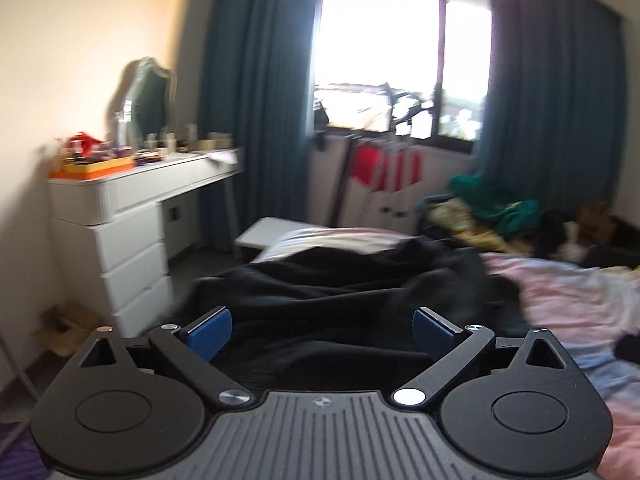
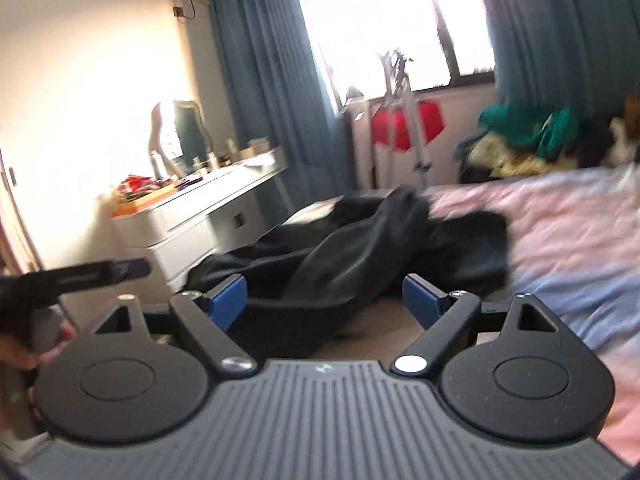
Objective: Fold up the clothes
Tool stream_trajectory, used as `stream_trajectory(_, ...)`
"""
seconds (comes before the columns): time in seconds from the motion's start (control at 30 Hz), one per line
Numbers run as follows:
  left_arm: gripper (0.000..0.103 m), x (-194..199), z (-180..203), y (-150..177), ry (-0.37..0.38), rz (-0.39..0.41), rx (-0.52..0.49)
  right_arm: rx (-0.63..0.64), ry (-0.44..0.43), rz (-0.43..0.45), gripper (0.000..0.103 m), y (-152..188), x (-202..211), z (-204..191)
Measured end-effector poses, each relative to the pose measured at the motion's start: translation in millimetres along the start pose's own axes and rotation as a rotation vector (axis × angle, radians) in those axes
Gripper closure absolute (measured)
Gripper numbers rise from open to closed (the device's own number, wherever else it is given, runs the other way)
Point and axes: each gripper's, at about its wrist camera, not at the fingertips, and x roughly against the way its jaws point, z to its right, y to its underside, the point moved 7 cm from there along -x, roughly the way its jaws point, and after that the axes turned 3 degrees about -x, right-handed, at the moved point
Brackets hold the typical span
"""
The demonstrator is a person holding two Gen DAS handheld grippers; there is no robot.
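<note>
Black, soft and crumpled, the garment (image 1: 340,284) lies in loose folds on the bed (image 1: 568,300), near the bed's corner closest to the dresser (image 1: 132,216). We count one such garment; in the right wrist view it (image 2: 360,240) shows a smoother, slightly shiny fold beside a duller flat flap. Pink and pale blue bedding, faintly wrinkled, covers the bed beyond it.

Our left gripper (image 1: 322,330) hangs over the near edge of the garment with its jaws spread wide; the two blue pads (image 1: 210,330) are apart and nothing is pinched between them. Our right gripper (image 2: 324,300) is likewise spread wide, two blue pads (image 2: 228,300) clear of the cloth, which lies just past them. In the right wrist view, the left gripper (image 2: 80,274) shows as a blurred dark bar beside the dresser, with a hand (image 2: 24,344) on its grey handle.

Past the bed's far end stands the white dresser, smooth and rounded, with drawers we cannot count surely, one curvy mirror (image 1: 150,100) and small clutter on top. Behind the bed hang two heavy teal curtains (image 1: 256,92) around one bright window (image 1: 384,48). One heap of green and yellow clothes (image 1: 496,208) sits at the bed's far side, and red cloth (image 1: 368,166) hangs on a rack below the window.
</note>
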Motion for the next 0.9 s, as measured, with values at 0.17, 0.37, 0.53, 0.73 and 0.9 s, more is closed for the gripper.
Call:
stream_trajectory(0.17,0.003,2,68,16,0.092,0.078,-0.052,0.059,0.065,0.043,0.016,-12,7,44)
stream_trajectory(0.37,0.001,-20,100,51,0.137,0.12,-0.052,0.016,0.143,0.039,0.016,22,5,95)
stream_trajectory(0.53,0.001,-37,107,67,0.153,0.068,-0.041,-0.076,0.204,0.003,0.016,48,-1,114)
stream_trajectory(0.73,0.001,-47,103,78,0.156,0.052,-0.086,-0.051,0.219,0.01,0.016,45,-17,113)
stream_trajectory(0.9,0.001,-50,97,83,0.15,0.029,-0.089,-0.07,0.234,0.012,0.016,45,-16,115)
